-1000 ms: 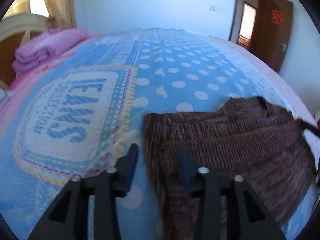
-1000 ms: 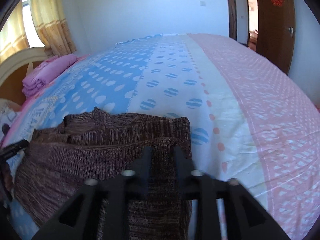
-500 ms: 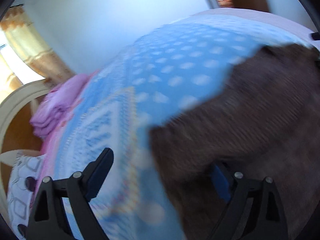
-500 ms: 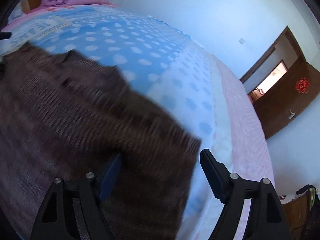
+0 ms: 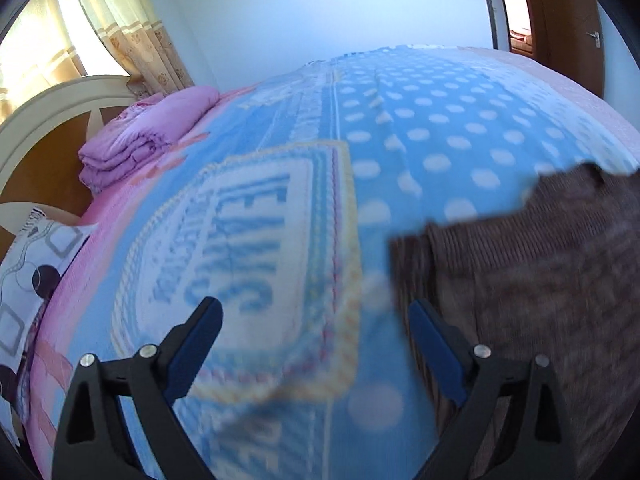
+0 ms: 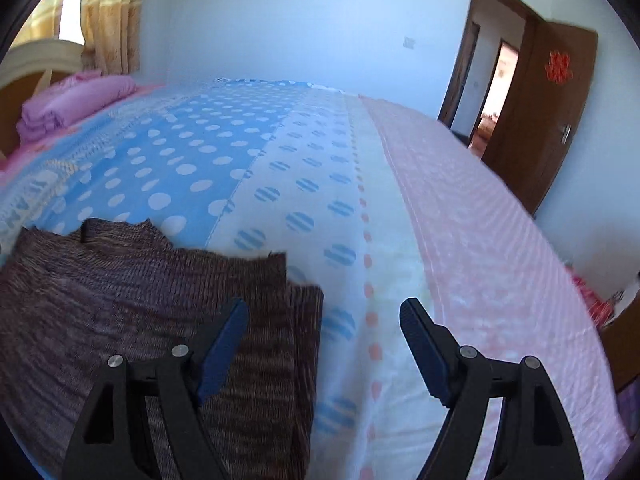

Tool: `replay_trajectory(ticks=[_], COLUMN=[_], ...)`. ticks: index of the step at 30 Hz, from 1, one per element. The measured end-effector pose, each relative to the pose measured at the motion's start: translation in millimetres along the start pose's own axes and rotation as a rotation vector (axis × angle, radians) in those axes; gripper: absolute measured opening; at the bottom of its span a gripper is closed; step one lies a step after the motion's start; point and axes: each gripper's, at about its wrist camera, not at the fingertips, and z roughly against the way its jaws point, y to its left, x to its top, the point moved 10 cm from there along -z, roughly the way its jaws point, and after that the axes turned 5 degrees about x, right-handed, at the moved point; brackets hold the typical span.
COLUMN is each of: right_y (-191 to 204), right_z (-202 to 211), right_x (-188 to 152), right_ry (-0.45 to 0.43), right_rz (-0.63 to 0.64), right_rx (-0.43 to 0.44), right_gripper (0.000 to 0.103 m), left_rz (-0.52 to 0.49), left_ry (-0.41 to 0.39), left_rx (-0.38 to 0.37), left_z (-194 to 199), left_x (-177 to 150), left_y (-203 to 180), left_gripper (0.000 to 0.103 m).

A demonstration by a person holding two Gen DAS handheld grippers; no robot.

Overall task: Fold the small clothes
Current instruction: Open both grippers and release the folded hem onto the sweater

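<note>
A brown knitted garment lies folded on the bed, on the blue dotted part of the bedspread, with a folded pink blanket well apart near the headboard. The left gripper has its jaws opening wide, gripping nothing, its right finger just at the garment's left edge. The right gripper stands wide apart too, empty, its left finger over the garment's right edge. A second ago both grippers were much narrower at the garment's edges; since then both have let go and spread.
</note>
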Motion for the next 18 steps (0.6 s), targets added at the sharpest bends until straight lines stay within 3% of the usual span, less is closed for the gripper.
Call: replay_trajectory(ticks=[5, 7, 9, 10, 18], right_y=[22, 27, 32, 32, 29], right_z=[6, 4, -2, -7, 12], right_x=[-39, -51, -65, -72, -99], right_ry=[0.073, 0.104, 0.148, 0.176, 0.151], right_rz=[-0.059, -0.071, -0.08, -0.083, -0.088], right_rx=[0.157, 0.175, 0.192, 0.183, 0.155], right_gripper=[0.079, 0.077, 0.053, 0.032, 0.03], left_rz=[0.03, 0.038, 0.022, 0.021, 0.039], left_ry=[-0.013, -0.014, -0.011, -0.01, 0.03], left_rx=[-0.073, -0.092, -0.093, -0.085, -0.07], left_z=[19, 20, 18, 16, 2], left_x=[-20, -21, -23, -23, -33], left_y=[-14, -19, -27, -29, -33], left_gripper=[0.097, 0.097, 0.097, 0.097, 0.102])
